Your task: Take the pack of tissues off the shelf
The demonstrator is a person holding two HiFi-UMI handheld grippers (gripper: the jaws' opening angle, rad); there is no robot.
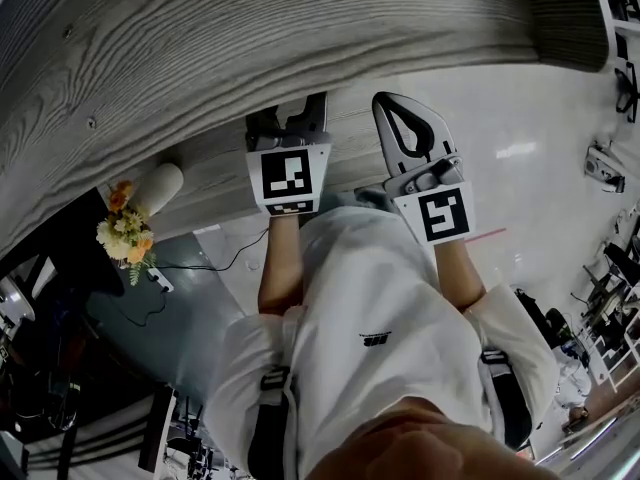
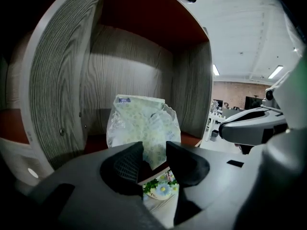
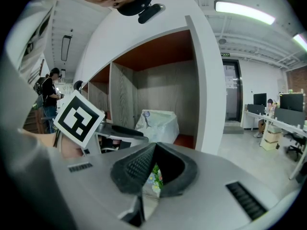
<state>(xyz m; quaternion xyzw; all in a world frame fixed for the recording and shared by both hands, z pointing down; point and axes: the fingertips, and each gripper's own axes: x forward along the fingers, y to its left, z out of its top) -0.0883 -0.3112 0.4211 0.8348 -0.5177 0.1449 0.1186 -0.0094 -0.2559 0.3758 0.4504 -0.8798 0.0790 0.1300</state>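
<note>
In the head view the left gripper (image 1: pixel 290 120) and right gripper (image 1: pixel 400 118) pointed at the shelf (image 1: pixel 250 48); the left gripper view showed jaws spread, facing the pack of tissues (image 2: pixel 140 126), ungrasped inside the shelf; the right gripper view showed jaws clenched empty

head view looks steeply down; both gripper views closely face the shelf (image 2: pixel 134 66).

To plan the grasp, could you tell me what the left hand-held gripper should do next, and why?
Probably ease the left hand-held gripper forward: its jaws stand apart, and the tissue pack sits on the shelf ahead of them, not yet gripped.
</note>
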